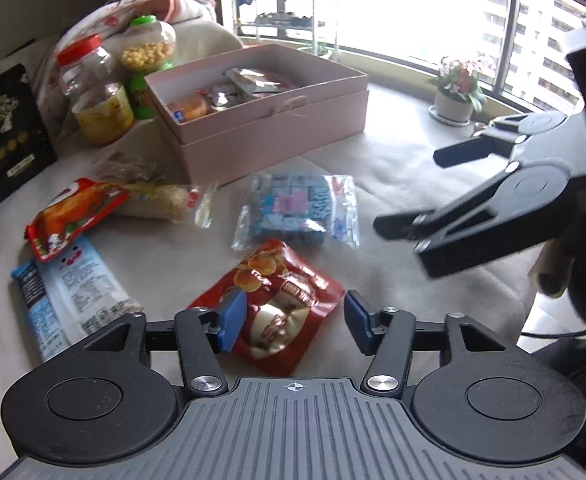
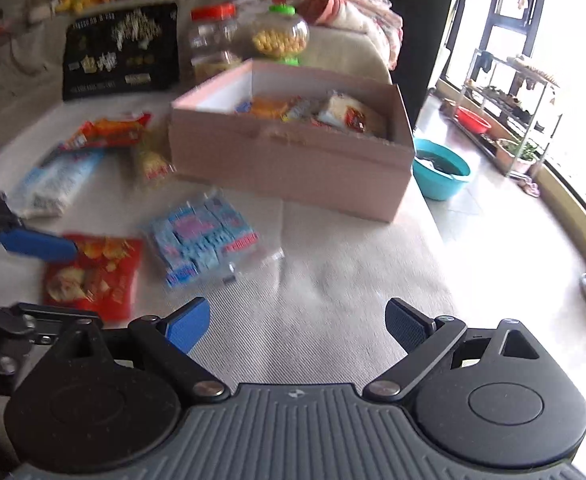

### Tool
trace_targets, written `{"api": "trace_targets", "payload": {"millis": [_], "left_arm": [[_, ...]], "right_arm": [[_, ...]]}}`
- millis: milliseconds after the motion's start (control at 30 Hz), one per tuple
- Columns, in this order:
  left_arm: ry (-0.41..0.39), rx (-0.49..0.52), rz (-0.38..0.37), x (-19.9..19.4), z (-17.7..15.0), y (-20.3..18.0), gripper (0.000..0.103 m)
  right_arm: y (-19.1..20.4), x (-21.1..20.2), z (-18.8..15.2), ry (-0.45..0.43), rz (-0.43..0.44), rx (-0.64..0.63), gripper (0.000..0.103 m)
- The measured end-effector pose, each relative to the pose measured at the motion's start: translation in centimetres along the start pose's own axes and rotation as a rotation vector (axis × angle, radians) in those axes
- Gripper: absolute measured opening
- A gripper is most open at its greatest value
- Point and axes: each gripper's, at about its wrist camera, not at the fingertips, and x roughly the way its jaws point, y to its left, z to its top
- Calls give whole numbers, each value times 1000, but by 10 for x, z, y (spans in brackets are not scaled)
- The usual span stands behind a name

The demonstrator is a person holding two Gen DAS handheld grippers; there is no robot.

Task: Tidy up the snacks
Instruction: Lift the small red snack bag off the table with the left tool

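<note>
ribbed left claw (image 1: pixel 295 322) straddles glossy crinkled red pouch (image 1: pixel 277 304).

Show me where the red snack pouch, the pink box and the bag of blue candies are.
red snack pouch (image 1: pixel 269 312), left wrist view, middle of its printed front
pink box (image 1: pixel 293 136), left wrist view, its long front wall
bag of blue candies (image 2: pixel 205 236), right wrist view, centre of the clear bag

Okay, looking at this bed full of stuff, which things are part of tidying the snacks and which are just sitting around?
Part of the job:
pink box, some snacks already inside
red snack pouch, between the open left tongs
blue-and-pink candy bag
orange-red packet
blue-and-white packet

Just lying about:
potted flowers
teal basin
metal rack
</note>
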Motion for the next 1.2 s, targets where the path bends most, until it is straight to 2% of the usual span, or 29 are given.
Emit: {"api": "trace_targets", "payload": {"millis": [67, 133, 433, 667, 867, 1200], "left_arm": [[6, 9, -13, 2, 0, -3, 73], [9, 23, -17, 3, 0, -4, 76], [11, 22, -23, 3, 2, -1, 76], [11, 14, 30, 10, 12, 23, 72], [34, -47, -66, 22, 15, 41, 73], [36, 74, -161, 11, -1, 20, 76]], "right_arm": [[2, 5, -2, 14, -13, -17, 95], [1, 6, -5, 9, -13, -14, 95], [-4, 9, -10, -5, -2, 28, 102], [-12, 12, -15, -12, 37, 81, 103], [-13, 12, -17, -28, 49, 87, 103], [-14, 12, -19, -47, 60, 85, 103]]}}
